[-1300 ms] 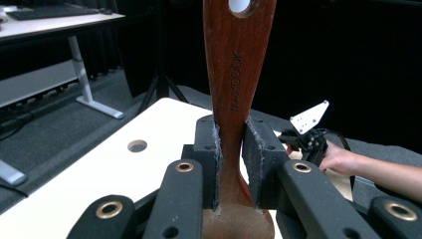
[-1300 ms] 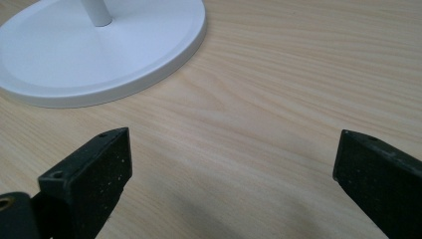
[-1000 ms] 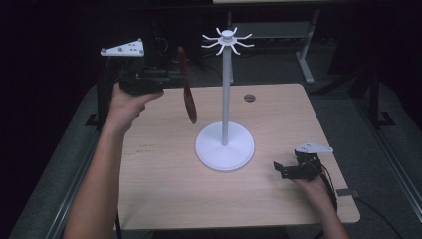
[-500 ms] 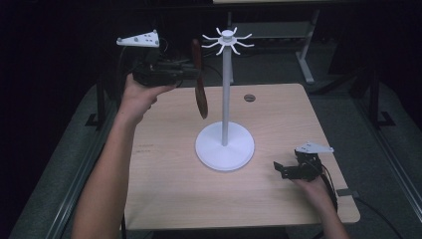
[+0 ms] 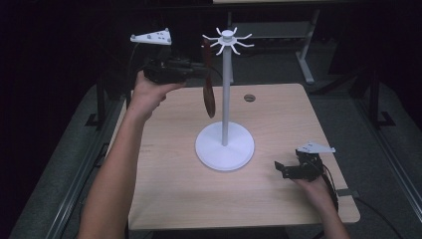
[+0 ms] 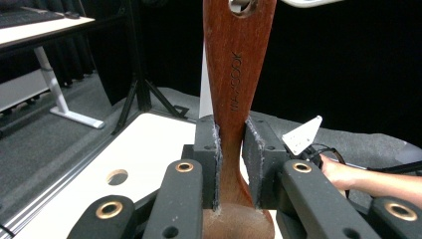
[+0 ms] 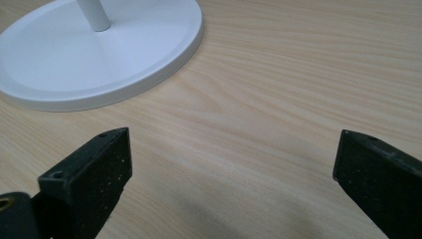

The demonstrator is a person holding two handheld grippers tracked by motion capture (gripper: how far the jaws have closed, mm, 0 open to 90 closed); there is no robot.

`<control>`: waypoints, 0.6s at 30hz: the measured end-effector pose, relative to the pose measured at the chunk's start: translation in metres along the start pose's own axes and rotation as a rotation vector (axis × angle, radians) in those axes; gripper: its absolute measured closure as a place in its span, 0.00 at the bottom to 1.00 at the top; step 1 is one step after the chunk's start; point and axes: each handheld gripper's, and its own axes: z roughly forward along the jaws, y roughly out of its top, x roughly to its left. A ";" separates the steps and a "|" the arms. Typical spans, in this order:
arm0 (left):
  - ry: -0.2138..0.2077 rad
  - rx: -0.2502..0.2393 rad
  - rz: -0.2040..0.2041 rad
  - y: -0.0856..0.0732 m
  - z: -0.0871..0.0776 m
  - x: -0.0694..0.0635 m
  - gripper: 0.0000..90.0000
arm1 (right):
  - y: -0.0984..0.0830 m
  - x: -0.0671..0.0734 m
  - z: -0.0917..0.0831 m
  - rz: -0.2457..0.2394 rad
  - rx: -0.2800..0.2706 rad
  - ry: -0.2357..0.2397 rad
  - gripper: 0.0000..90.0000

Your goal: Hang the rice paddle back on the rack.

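The wooden spatula [image 5: 208, 82] is clamped by its handle between the pads of the left gripper [image 5: 201, 73], which is held raised above the table [image 5: 164, 149] at about ten o'clock from the white stand [image 5: 226, 99]. The blade hangs downward and the holed end of the handle points upward, just beside the ring of hooks [image 5: 228, 40] at the stand's top — an orientation that suits hanging the utensil, since the hole [image 6: 244, 5] must be brought over a hook tip. In the left gripper view the pads are seen pressed flat on both sides of the narrow handle [image 6: 233, 99], low on its length, so that the upper portion and the hole are left free of the jaws. Whether the hole is already engaged on a hook cannot be told; the spatula appears close to the nearest hook but apart from the pole. The right gripper [image 5: 288, 169] is rested on the table at about four o'clock from the round base [image 7: 99, 59], with its jaws spread wide and nothing between them — it is judged to be parked clear so that the stand is not disturbed. The next step is judged to be a small lift and sideways approach, with the hole aligned to a hook before release.
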 end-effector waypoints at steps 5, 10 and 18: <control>-0.010 0.001 0.004 -0.002 0.004 0.000 0.85 | 0.000 0.000 0.000 -0.008 0.001 0.003 0.02; 0.002 0.009 0.001 -0.005 -0.001 0.000 0.76 | 0.000 0.001 0.001 -0.003 0.003 0.005 0.02; 0.057 0.053 0.001 -0.014 -0.016 -0.003 0.53 | 0.000 0.000 0.001 -0.013 -0.004 0.015 0.02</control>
